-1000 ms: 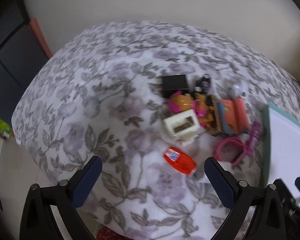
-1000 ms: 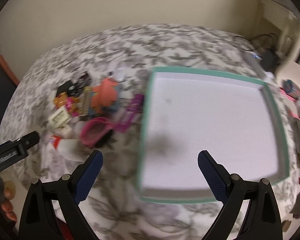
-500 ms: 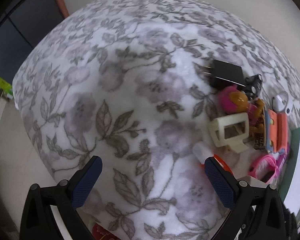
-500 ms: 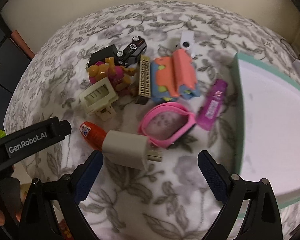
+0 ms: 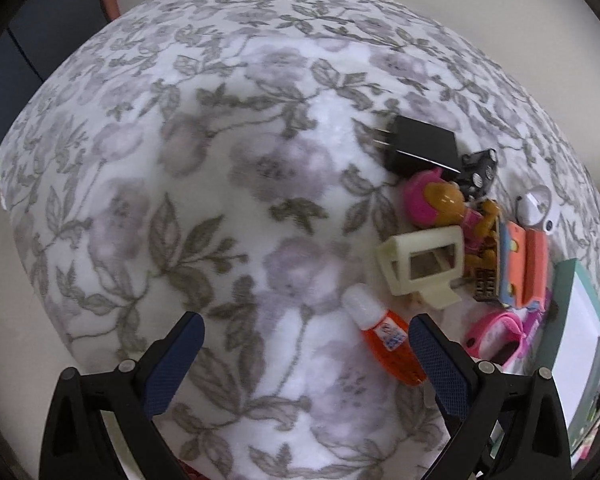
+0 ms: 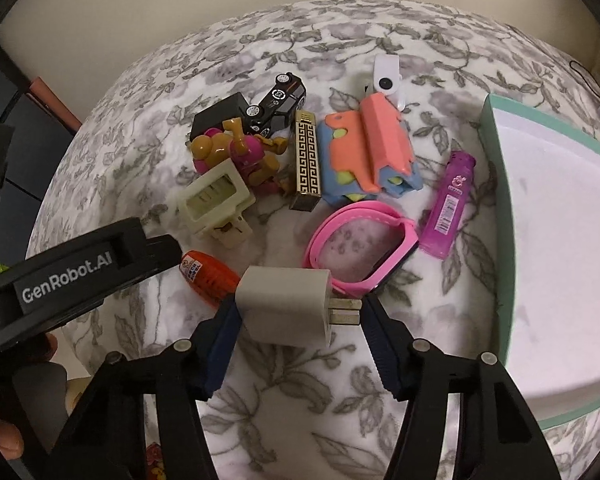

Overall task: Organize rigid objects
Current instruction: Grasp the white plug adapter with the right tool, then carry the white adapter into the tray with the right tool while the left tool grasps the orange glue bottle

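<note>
A white plug charger (image 6: 286, 306) lies on the flowered cloth (image 6: 260, 392), and my right gripper (image 6: 299, 311) is shut on it, one finger on its body and the other at the prong tips. Just behind it are an orange bottle (image 6: 210, 276) and a pink watch band (image 6: 360, 248). My left gripper (image 5: 304, 332) hangs open over bare cloth, holding nothing. The orange bottle (image 5: 384, 340) sits right by its right finger. The pile also holds a cream frame toy (image 5: 420, 264), a black charger (image 5: 420, 148) and a bear figure (image 5: 448, 204).
A white tray with a teal rim (image 6: 496, 216) lies to the right of the pile. A purple tube (image 6: 448, 206), a gold patterned bar (image 6: 308, 160), an orange and blue toy (image 6: 372, 152) and a black toy car (image 6: 276, 104) lie between. A hand (image 6: 4, 440) holds the left gripper.
My right gripper swung from over the tray to the pile, dropped lower and closed onto the white charger. My left gripper moved in closer to the cloth and stayed open.
</note>
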`<state>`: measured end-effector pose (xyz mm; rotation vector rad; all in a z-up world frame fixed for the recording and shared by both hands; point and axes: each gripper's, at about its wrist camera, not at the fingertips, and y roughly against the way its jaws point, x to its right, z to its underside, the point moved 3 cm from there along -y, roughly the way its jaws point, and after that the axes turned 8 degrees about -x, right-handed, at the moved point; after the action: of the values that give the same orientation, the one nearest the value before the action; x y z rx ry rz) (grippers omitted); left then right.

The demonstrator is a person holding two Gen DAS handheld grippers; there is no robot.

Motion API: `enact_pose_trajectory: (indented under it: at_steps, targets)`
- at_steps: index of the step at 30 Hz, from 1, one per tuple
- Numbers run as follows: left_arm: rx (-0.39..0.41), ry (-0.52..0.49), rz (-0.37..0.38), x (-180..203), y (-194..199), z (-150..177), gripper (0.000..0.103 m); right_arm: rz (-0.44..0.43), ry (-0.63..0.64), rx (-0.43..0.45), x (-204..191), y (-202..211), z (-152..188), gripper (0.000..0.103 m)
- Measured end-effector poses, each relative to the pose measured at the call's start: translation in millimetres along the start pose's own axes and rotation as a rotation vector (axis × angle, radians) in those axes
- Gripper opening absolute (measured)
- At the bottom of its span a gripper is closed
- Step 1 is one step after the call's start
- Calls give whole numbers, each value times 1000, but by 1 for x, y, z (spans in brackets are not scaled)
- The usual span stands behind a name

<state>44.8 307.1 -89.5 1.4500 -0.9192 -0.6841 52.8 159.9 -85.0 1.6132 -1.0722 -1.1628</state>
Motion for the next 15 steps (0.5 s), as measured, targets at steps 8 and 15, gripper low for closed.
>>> enact_pose_trajectory:
  at_steps: [8,15]
  targets:
    - [-21,-80,5,24,-14,-1,90,19,-19,-1,20,15,7,62]
    - [-52,-146,37,46,-26,2,60,50,-54,15,40,29,6,62]
